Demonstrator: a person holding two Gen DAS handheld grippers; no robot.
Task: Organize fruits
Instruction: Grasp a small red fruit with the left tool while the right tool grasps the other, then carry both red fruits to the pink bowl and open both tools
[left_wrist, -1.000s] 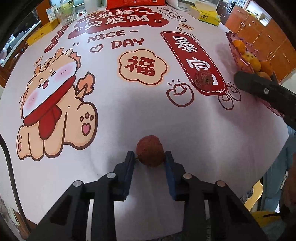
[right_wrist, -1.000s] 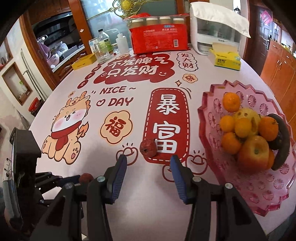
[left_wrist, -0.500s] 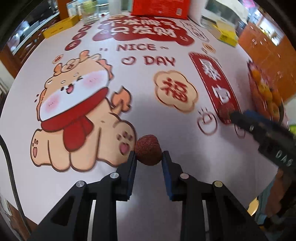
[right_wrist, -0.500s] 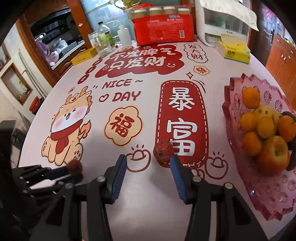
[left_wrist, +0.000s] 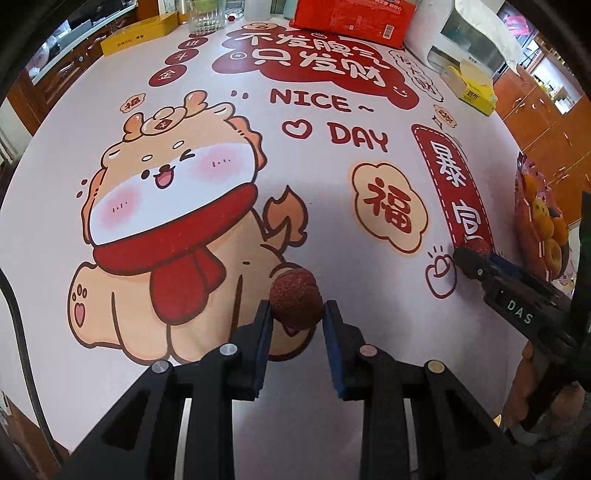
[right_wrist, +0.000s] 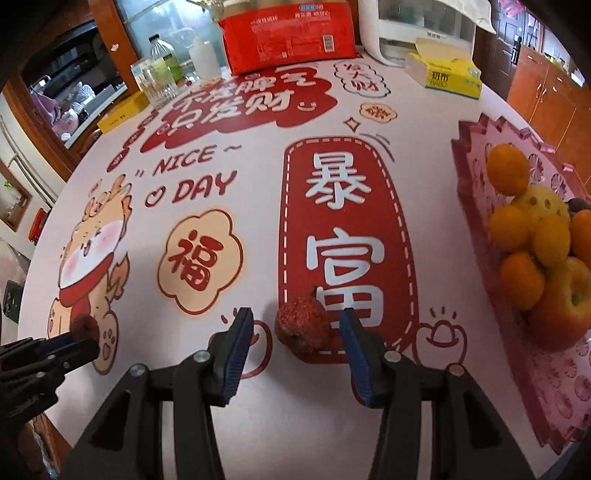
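Left hand-held gripper (left_wrist: 297, 321) is clamped on a small dark-red fruit (left_wrist: 294, 300), now carried over the dragon print toward the surface's left side; a second ago it hung over bare cloth. Right hand-held gripper (right_wrist: 295, 341) has dropped onto the second red fruit (right_wrist: 303, 326) near the surface's near edge, on the red banner's lower corner. Jaws have just been closing and now straddle the fruit, with gaps visible both sides. Pink fruit tray (right_wrist: 476, 177) sits at the right edge. Judgement: second pick imminent.
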